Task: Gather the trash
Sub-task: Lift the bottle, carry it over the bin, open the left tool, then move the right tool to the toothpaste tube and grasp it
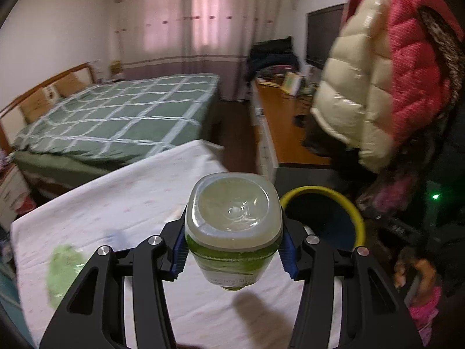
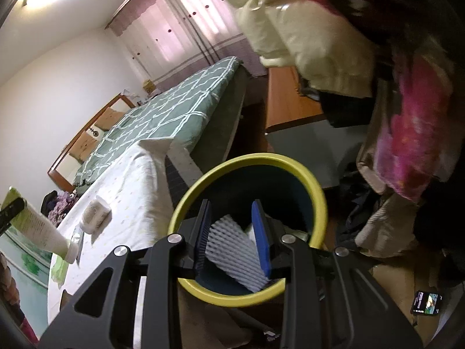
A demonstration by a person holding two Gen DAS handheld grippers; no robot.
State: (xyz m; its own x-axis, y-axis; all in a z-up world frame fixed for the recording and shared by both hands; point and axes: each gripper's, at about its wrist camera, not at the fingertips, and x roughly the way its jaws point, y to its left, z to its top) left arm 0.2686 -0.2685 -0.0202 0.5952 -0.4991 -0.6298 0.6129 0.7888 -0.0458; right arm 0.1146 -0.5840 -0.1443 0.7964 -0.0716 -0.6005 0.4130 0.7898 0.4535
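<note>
My left gripper (image 1: 234,247) is shut on a plastic bottle (image 1: 234,226) with a green label, its base toward the camera, held above the white-clothed table (image 1: 116,203). The bottle and gripper also show at the far left of the right wrist view (image 2: 37,226). My right gripper (image 2: 234,241) is shut on a white foam net sleeve (image 2: 232,256), held over the mouth of the yellow-rimmed blue trash bin (image 2: 247,161). The bin (image 1: 325,193) stands right of the table.
A crumpled green wrapper (image 1: 62,273) lies on the table's left side. A small white packet (image 2: 94,216) and a green scrap (image 2: 59,269) also lie on the table. A bed (image 1: 116,116), a wooden desk (image 1: 284,122) and hanging jackets (image 1: 392,72) surround the spot.
</note>
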